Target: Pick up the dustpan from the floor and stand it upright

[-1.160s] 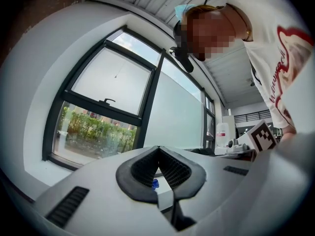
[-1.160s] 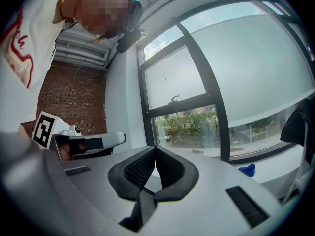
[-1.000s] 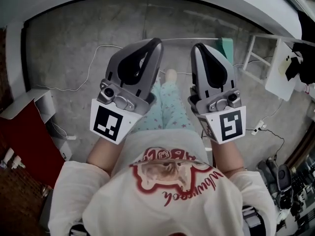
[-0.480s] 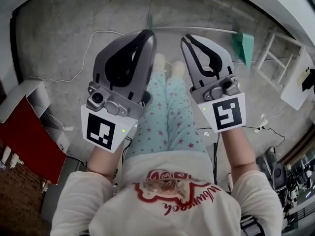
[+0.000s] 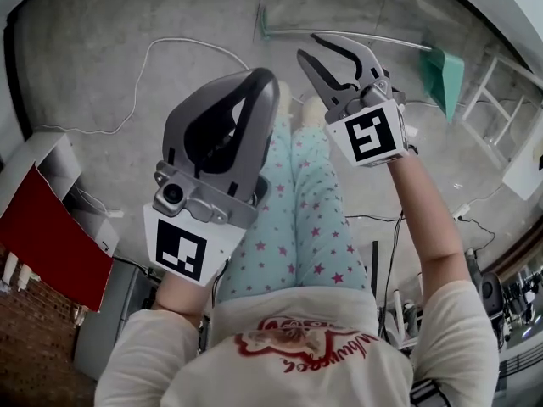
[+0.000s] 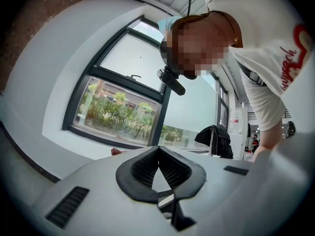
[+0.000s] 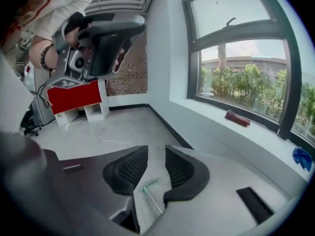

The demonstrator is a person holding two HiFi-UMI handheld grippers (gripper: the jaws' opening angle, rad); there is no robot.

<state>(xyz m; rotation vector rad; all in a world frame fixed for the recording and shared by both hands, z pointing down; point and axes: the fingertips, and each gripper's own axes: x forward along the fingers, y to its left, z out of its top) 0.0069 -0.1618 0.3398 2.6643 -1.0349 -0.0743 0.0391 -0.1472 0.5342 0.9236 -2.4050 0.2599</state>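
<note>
Nearest, the left claw (image 5: 266, 79) is pressed fully together with nothing in it, and its bulk hides the floor (image 5: 170, 24) beneath it. Further out, the right claw (image 5: 310, 47) has just been opening and now stands partly apart, empty and tilted downward. Beyond it the dustpan (image 5: 442, 70) lies flat on the floor, untouched, its long handle (image 5: 399, 41) passing behind that claw. Between the claw's own jaws only the handle's green end shows, and the pan is hidden.
</note>
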